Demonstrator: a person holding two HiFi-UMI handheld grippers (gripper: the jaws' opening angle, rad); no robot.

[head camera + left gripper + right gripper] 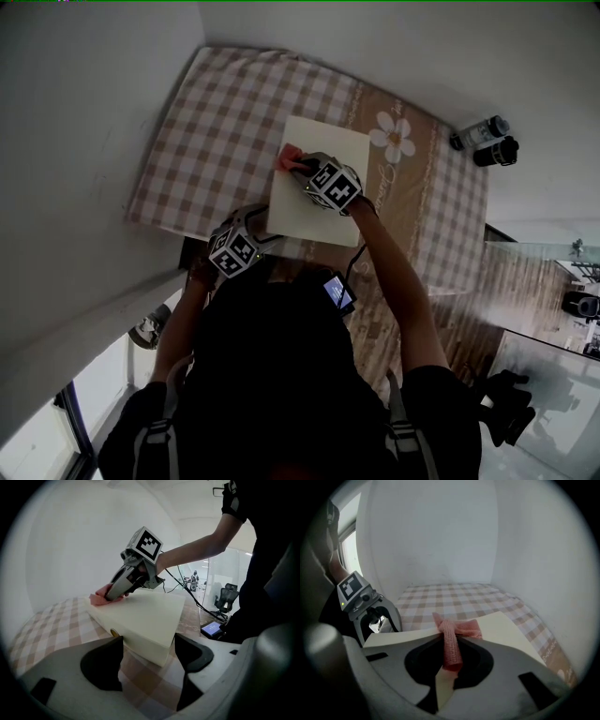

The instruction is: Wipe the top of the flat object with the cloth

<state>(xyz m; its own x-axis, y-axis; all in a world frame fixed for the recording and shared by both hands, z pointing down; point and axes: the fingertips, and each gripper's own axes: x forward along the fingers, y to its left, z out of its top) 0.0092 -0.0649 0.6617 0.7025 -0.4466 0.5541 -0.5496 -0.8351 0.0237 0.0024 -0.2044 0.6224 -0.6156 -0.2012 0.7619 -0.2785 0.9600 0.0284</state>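
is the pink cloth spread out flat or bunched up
Bunched up: the cloth is pinched into a narrow roll in the right gripper, its crumpled end lying on the flat object.

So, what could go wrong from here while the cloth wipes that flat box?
1. The cloth in the right gripper sits at a far corner of the flat box. An outward stroke may run it off the edge.
2. The left gripper is open, not clamping the box, so wiping may push the box across the tablecloth.
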